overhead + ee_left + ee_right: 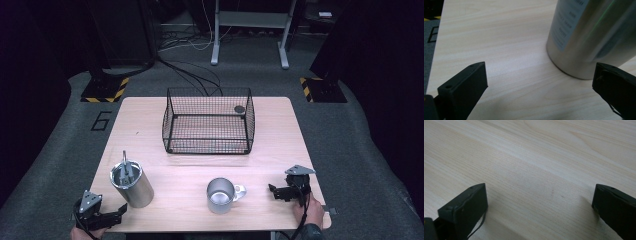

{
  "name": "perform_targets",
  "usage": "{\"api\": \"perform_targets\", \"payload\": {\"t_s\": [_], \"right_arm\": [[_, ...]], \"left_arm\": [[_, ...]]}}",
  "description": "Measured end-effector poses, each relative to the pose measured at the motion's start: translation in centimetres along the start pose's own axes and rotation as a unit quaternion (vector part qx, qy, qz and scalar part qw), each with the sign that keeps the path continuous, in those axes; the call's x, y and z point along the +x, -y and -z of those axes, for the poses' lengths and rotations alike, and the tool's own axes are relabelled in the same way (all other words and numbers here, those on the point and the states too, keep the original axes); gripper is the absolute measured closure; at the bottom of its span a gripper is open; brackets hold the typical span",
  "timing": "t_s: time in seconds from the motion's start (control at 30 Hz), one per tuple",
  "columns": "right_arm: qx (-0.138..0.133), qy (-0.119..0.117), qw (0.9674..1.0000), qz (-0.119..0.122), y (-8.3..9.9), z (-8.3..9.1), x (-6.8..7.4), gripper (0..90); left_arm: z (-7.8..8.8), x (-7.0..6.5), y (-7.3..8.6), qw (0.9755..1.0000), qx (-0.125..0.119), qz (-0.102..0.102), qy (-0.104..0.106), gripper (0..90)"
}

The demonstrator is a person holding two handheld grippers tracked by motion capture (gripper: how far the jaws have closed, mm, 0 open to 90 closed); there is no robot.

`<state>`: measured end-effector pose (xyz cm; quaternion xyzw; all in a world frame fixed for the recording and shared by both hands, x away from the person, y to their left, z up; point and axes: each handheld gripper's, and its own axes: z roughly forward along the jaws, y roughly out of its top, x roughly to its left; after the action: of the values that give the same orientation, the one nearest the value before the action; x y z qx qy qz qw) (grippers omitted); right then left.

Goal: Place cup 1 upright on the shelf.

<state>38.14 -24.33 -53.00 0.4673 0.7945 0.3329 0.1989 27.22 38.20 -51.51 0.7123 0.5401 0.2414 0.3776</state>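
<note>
Both grippers' jaws gape wide near the table's point(165, 220) front edge, left gripper point(120, 211) just beside the steel canister point(134, 186).

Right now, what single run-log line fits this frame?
left gripper: open, beside steel canister | right gripper: open, right of metal mug | wire basket: behind both

The canister point(132, 184) stands left of the mug point(220, 195) (both near the front edge), the basket point(208, 121) behind them.
</note>
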Motion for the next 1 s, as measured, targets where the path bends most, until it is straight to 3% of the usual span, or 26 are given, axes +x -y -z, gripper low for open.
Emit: {"api": "perform_targets", "payload": {"t_s": [0.27, 0.3, 0.43, 0.57, 0.7, 1.0], "right_arm": [[0.0, 0.0, 1.0, 0.0, 0.0, 0.0, 0.0, 0.0], [0.0, 0.0, 1.0, 0.0, 0.0, 0.0, 0.0, 0.0], [0.0, 0.0, 1.0, 0.0, 0.0, 0.0, 0.0, 0.0], [0.0, 0.0, 1.0, 0.0, 0.0, 0.0, 0.0, 0.0], [0.0, 0.0, 1.0, 0.0, 0.0, 0.0, 0.0, 0.0], [0.0, 0.0, 1.0, 0.0, 0.0, 0.0, 0.0, 0.0]], "left_arm": [[1.5, -1.1, -1.9, 0.9994, -0.028, -0.008, 0.018, 0.0], [1.9, -1.3, -2.3, 0.9989, -0.04, -0.009, 0.021, 0.0], [2.7, -1.7, -2.9, 0.9983, -0.044, -0.013, 0.037, 0.0], [3.5, -1.9, -3.6, 0.9968, -0.062, -0.001, 0.05, 0.0], [3.8, -2.4, -4.6, 0.995, -0.074, -0.007, 0.067, 0.0], [3.3, -3.0, -6.3, 0.9941, -0.079, -0.01, 0.072, 0.0]]}}
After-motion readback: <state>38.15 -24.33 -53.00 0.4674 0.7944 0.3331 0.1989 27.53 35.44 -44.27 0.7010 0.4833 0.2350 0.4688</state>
